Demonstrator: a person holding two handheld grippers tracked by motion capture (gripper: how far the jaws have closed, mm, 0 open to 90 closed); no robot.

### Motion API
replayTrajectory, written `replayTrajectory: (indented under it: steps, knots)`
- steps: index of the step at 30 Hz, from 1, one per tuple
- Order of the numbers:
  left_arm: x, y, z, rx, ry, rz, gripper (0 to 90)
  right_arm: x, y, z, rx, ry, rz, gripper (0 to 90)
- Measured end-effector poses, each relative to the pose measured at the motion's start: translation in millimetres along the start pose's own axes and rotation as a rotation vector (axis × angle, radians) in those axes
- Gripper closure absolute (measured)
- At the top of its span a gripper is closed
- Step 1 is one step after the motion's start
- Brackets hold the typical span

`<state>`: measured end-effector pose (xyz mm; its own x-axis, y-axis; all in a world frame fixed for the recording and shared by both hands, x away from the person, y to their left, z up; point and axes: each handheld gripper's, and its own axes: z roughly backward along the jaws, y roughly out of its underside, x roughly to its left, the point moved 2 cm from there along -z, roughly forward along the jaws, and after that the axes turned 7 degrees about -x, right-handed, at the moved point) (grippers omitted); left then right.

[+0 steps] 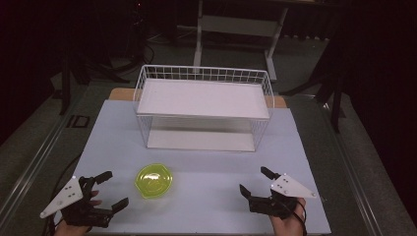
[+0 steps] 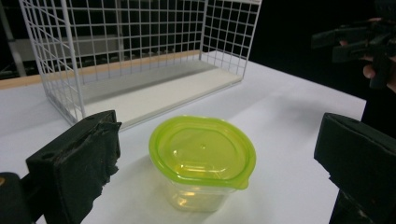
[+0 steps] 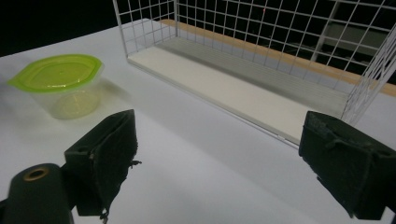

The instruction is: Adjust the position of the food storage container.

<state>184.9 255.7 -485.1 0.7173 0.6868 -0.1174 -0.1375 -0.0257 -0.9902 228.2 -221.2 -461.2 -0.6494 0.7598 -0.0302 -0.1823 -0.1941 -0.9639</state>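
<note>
Near the table's front edge, a lidded green container (image 1: 154, 180) stood before the wire rack (image 1: 203, 105), probably light, slippery, best clasped across its walls; left gripper (image 1: 109, 191) and right gripper (image 1: 253, 181) gaped wide, empty.

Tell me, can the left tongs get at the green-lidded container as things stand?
Probably yes. The left tongs are open beside the green-lidded container, which stands alone on the table in front of the wire rack, with nothing between them.
</note>
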Motion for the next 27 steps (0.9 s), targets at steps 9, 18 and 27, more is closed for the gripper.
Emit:
replayTrajectory:
  steps: [9,18,27]
  knots:
    - [-9.7,-6.5,-0.4,0.012,-0.006,0.000,1.1,2.5,-0.4,-1.7,-0.005,-0.009,0.007,11.5]
    - [-16.5,0.7,-7.0,0.163,-0.020,0.022,1.2,3.0,-3.1,0.9,-0.027,-0.007,0.003,11.5]
    - [-3.8,21.9,-11.1,0.389,-0.109,0.059,43.4,2.4,-3.8,1.5,-0.043,-0.019,-0.008,11.5]
